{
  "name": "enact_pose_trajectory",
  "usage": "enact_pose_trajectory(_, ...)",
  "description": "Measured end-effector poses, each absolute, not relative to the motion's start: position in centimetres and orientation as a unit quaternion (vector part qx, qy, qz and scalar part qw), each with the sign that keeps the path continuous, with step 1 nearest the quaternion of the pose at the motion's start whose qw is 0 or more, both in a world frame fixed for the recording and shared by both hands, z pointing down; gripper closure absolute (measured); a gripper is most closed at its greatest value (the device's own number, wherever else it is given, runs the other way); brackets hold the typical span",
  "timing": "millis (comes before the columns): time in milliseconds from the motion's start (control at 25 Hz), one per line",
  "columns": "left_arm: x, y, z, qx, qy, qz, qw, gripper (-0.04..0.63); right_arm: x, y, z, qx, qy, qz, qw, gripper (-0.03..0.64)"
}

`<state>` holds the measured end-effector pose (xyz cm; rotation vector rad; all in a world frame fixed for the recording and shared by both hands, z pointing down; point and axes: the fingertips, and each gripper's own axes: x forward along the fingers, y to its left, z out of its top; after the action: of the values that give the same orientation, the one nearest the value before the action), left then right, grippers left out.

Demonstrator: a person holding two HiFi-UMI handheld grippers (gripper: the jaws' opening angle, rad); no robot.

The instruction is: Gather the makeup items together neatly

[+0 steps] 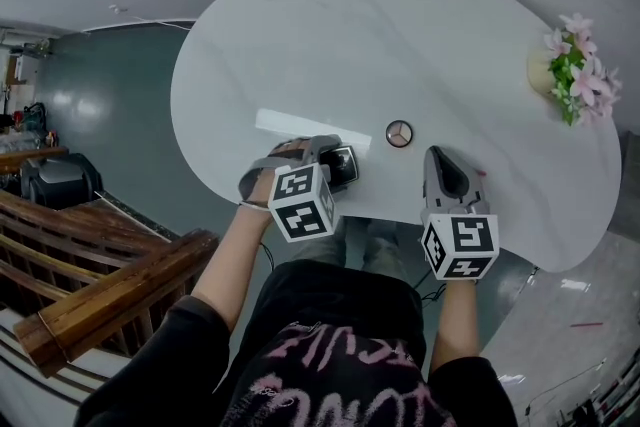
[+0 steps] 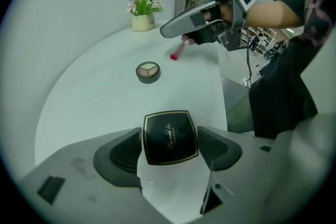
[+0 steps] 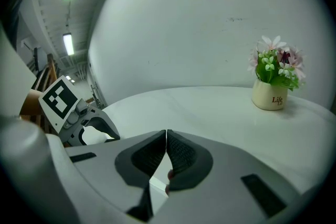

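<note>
Between the left gripper's point(image 2: 169, 134) jaws sat a black square compact point(image 2: 170, 139), both pads pressed to its sides, at the near edge of the white table point(image 2: 94, 97). The right gripper's point(image 3: 166, 136) jaws were closed pad against pad on nothing. A pink stick point(image 2: 177, 52) lay just beneath it, near a round eyeshadow pot point(image 2: 148, 72).

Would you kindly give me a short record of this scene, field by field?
Surface: white table
Left gripper: jaws against both sides of a black compact that rests on the table
Right gripper: jaws together, just above the red lipstick
Loose item: round eyeshadow compact, between the grippers
Decor: flower pot at the table's right end
</note>
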<state>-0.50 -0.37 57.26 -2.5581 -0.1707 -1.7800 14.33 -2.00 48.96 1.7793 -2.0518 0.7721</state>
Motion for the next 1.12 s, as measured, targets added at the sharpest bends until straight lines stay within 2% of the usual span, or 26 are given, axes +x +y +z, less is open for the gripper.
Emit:
enact_pose_trajectory(400,-0.2,-0.6,57.1,-0.817,-0.069,-0.572,-0.011,0.282,14.1,-2.3,49.3,0.622,-0.717,0.272,0.159,0.554)
enact_pose_trajectory(1120,-3.3,-5.0,55.9,-0.782,-0.124,-0.604,0.092,0.285,13.4,-3.2,49.0,0.616,-0.723,0.267,0.160,0.554)
